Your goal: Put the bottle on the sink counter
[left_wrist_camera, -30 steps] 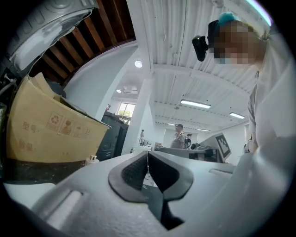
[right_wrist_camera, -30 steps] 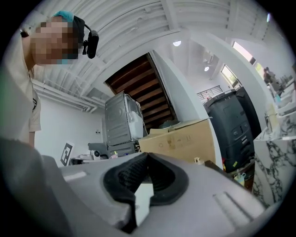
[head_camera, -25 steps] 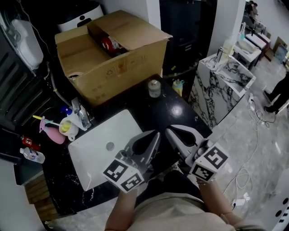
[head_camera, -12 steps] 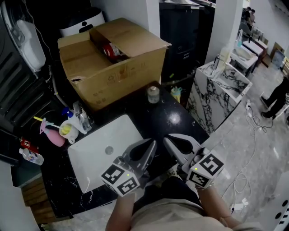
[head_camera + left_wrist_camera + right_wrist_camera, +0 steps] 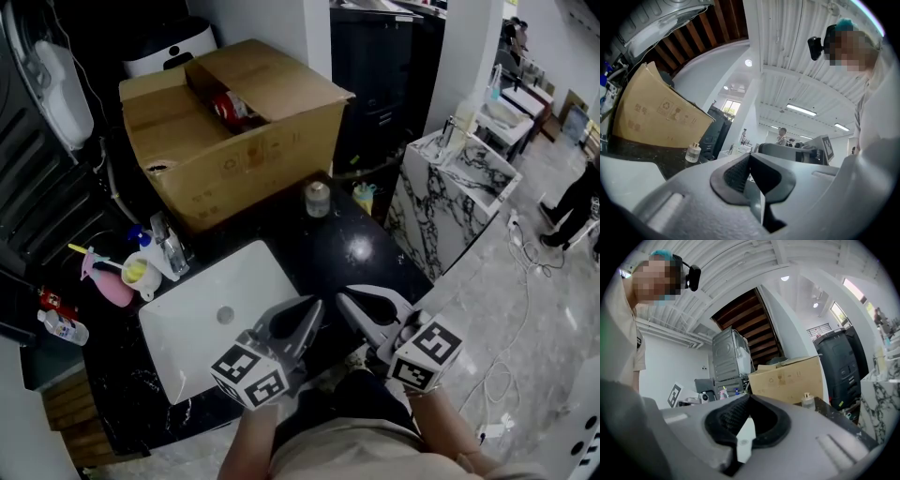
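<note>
Across the middle of the head view runs a black speckled stone sink counter (image 5: 342, 248), with a white rectangular basin (image 5: 202, 314) sunk into it just ahead and to the left of the left gripper (image 5: 312, 305). Further to that gripper's left, by the basin's far corner, stand a pink plastic bottle (image 5: 105, 279) and a chrome tap (image 5: 171, 246), which only the head view shows plainly. Beyond both grippers a large open brown cardboard box (image 5: 234, 131) sits at the back of the counter. The small clear glass bottle with a pale cap (image 5: 318, 198) stands upright on the counter just in front of the box, well ahead of both grippers and touched by neither.

The left gripper view shows that gripper's jaws pressed together with nothing between them. It also shows a bright hall with ceiling strip lights (image 5: 801, 109) and small distant people, which the head view misses. The right gripper (image 5: 345, 298), close beside the left one, likewise has its jaws together and empty. Its own view adds brown wooden slats (image 5: 750, 324) overhead and a tall grey metal unit (image 5: 731, 357) behind the box.

To the right gripper's right a white block of black-veined marble (image 5: 441, 202) stands on a pale glossy floor (image 5: 525, 309)
</note>
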`<action>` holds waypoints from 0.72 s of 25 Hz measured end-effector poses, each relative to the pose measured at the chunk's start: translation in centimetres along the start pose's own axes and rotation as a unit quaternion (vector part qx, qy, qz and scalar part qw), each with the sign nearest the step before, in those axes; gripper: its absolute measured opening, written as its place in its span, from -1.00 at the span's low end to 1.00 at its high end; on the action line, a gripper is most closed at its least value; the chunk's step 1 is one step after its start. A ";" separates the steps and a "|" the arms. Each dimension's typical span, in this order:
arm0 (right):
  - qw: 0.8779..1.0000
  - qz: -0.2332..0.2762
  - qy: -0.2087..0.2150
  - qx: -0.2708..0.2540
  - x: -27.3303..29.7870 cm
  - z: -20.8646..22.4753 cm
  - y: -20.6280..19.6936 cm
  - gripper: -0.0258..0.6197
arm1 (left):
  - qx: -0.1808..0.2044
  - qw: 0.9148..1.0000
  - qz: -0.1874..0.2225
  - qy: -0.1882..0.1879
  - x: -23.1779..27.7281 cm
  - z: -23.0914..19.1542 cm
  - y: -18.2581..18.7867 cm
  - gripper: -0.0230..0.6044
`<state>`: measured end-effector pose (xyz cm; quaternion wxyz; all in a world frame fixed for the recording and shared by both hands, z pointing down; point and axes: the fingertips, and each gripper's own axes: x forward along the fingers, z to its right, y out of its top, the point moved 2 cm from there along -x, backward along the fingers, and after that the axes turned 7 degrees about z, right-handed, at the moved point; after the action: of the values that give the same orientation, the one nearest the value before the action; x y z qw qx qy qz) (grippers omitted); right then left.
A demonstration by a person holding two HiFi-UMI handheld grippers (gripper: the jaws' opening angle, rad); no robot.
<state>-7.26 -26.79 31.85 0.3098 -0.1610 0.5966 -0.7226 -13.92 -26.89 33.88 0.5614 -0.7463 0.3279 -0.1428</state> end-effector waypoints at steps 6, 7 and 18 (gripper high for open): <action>1.000 -0.024 0.016 -0.012 0.5 -0.1 -0.8 -0.91 | -0.013 1.000 -0.008 -0.012 0.8 0.6 -0.6 -0.91; 0.999 -0.027 0.017 -0.012 0.5 -0.1 -1.0 -0.91 | -0.014 1.000 -0.009 -0.014 0.9 0.7 -0.7 -0.91; 0.999 -0.032 0.017 -0.008 1.1 0.9 -1.2 -0.91 | -0.017 1.000 -0.013 -0.005 0.3 -0.9 -0.9 -0.91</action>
<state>-7.81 -28.04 33.08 0.2750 -0.1700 0.6021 -0.7300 -13.89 -27.59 34.97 0.5482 -0.7607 0.3180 -0.1402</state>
